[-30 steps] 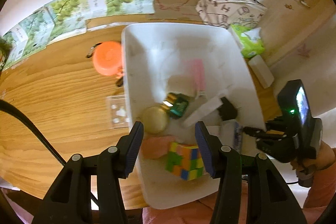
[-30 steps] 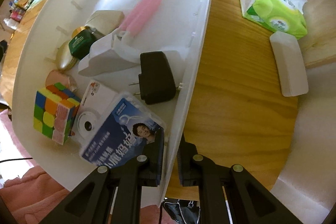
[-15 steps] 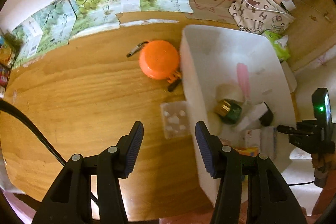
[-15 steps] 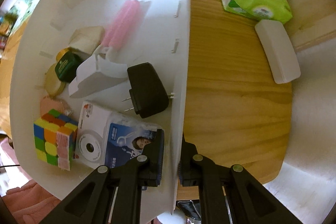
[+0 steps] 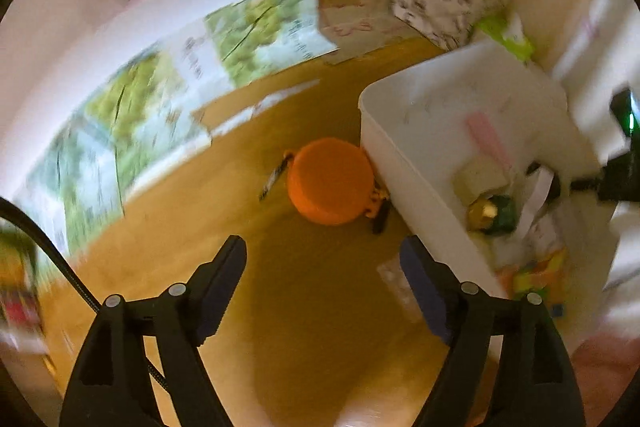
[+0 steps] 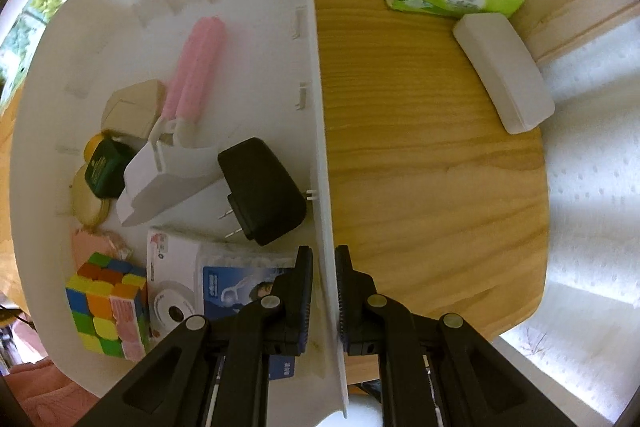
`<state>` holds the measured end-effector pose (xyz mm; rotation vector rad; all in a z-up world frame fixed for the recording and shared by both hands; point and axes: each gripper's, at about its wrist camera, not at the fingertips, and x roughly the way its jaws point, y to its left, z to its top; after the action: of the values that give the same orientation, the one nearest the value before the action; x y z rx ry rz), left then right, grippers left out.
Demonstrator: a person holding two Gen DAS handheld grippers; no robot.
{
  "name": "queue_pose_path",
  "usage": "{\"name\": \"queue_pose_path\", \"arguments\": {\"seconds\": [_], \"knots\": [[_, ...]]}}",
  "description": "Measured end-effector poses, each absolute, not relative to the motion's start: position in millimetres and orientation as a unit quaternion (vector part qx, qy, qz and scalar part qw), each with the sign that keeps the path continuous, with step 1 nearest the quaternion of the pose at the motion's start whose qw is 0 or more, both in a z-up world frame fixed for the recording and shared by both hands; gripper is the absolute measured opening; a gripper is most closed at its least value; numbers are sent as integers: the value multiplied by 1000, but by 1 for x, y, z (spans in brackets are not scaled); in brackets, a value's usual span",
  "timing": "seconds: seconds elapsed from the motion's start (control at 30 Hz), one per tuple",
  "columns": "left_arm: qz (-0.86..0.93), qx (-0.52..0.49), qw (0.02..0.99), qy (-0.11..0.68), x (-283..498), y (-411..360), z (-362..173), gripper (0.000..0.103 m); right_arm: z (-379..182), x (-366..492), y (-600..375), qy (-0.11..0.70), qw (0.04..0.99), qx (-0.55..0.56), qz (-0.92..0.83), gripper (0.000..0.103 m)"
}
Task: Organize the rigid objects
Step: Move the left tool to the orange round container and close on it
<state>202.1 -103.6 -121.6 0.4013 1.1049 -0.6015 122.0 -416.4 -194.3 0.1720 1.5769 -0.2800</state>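
The right gripper [image 6: 323, 283] is clamped on the wall of the white bin [image 6: 316, 75]. The left gripper [image 5: 322, 267] has just been opening and hangs empty over the table [image 5: 304, 327], wide apart. An orange lid [image 5: 330, 181] lies at twelve o'clock ahead, touching the bin's side.
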Motion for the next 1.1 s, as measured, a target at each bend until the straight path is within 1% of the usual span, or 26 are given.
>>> {"name": "queue_pose_path", "arguments": {"seconds": [0.1,0.33,0.63,0.83,0.93,1.1], "knots": [[-317,238,779,486,207,-110,-126,82,-194,125,-421,706,690,85,-137,11],[-400,314,737,445,220,-127,-144,82,-199,128,-425,707,683,95,-155,11],[-468,381,685,409,240,-147,-169,83,-198,131,-433,709,674,112,-172,13],[-507,404,646,403,244,-157,-185,83,-196,134,-435,714,667,116,-179,14],[-519,413,634,397,243,-161,-191,87,-196,137,-435,715,664,117,-183,14],[-535,420,625,384,244,-165,-197,88,-196,140,-437,717,660,123,-190,15]]}}
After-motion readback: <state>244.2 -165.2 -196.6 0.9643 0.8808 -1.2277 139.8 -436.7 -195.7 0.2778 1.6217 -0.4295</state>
